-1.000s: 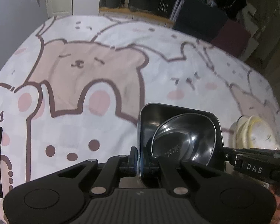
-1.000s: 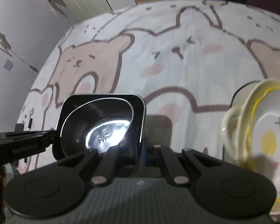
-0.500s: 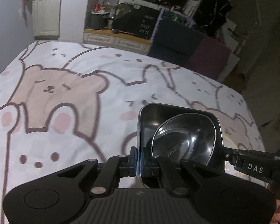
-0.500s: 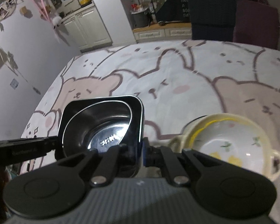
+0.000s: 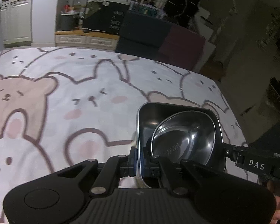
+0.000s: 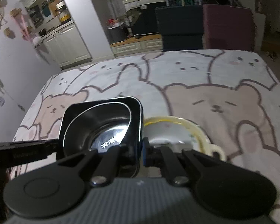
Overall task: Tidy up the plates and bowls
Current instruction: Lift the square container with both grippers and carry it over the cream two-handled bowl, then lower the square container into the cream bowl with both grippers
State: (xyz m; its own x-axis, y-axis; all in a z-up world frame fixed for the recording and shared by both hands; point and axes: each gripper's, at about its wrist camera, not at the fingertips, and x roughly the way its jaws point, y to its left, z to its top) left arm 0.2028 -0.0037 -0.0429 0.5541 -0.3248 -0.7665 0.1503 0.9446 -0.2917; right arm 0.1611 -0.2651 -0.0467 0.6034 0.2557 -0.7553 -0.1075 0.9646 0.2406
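A square steel tray [image 5: 155, 115] with a round steel bowl [image 5: 183, 136] inside is held between both grippers above the bear-print tablecloth. My left gripper [image 5: 139, 158] is shut on the tray's left rim. My right gripper [image 6: 141, 153] is shut on the tray's right rim [image 6: 140, 123]; the bowl [image 6: 102, 130] shows inside. A cream ceramic bowl with a yellow rim and handles [image 6: 179, 132] sits on the table just right of the tray, partly under it. In the left wrist view only a sliver of it shows under the tray.
The tablecloth [image 5: 74, 97] covers the whole table. The far table edge [image 6: 196, 53] has dark blue and maroon chairs [image 6: 205, 26] behind it. The right edge [image 5: 231, 112] drops to a dark floor.
Both grippers have lifted the tray and bowl and tilted upward, so more of the room shows. The tray has moved right, closer to and partly over the cream bowl.
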